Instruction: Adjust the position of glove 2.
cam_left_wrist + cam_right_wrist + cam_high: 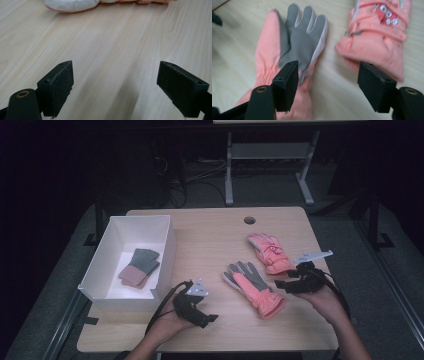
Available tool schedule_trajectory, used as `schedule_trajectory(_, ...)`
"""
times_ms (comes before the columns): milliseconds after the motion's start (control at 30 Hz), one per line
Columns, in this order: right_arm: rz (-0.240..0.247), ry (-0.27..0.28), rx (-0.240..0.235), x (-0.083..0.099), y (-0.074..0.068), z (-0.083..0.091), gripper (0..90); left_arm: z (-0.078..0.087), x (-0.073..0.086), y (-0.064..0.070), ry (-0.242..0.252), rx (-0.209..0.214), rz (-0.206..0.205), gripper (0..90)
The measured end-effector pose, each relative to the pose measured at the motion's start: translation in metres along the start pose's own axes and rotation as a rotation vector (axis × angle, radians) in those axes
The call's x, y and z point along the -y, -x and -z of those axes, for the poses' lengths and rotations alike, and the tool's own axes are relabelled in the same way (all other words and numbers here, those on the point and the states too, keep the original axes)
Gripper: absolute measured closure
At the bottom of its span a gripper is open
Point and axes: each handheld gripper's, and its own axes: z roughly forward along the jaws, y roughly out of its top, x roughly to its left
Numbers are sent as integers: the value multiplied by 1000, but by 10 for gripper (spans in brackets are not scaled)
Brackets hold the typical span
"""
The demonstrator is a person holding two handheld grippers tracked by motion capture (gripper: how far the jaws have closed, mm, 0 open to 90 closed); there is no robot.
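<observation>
Two pink ski gloves lie on the wooden table (200, 235). One glove (252, 287) (294, 42) lies palm up, showing a grey palm. The other glove (270, 252) (377, 32) lies back up, with a cartoon patch on it. My right gripper (284, 282) (328, 72) is open just right of the gloves' cuffs, its jaws pointing at the gap between them. Left of the palm-up glove, my left gripper (204, 317) (116, 75) hangs open over bare wood, with a glove edge (72, 5) ahead of it. Neither gripper holds anything.
A white box (95, 270) stands at the table's left side and holds a grey and pink pair of gloves (140, 266). A cable hole (249, 220) sits near the far edge. Beyond the table stands a desk frame (270, 160) on dark floor.
</observation>
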Motion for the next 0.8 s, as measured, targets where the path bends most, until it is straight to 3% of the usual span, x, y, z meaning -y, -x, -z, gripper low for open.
schedule_trajectory(467, -16, 6, 44, -51, 28, -37, 416, 0, 2, -3, 3, 0, 18, 139)
schedule_trajectory(667, -31, -48, 69, -71, 46, -52, 448, -1, 3, -5, -5, 4, 21, 139)
schedule_trajectory(800, -43, -55, 65, -80, 56, -57, 452, -1, 3, -5, -10, 7, 18, 140)
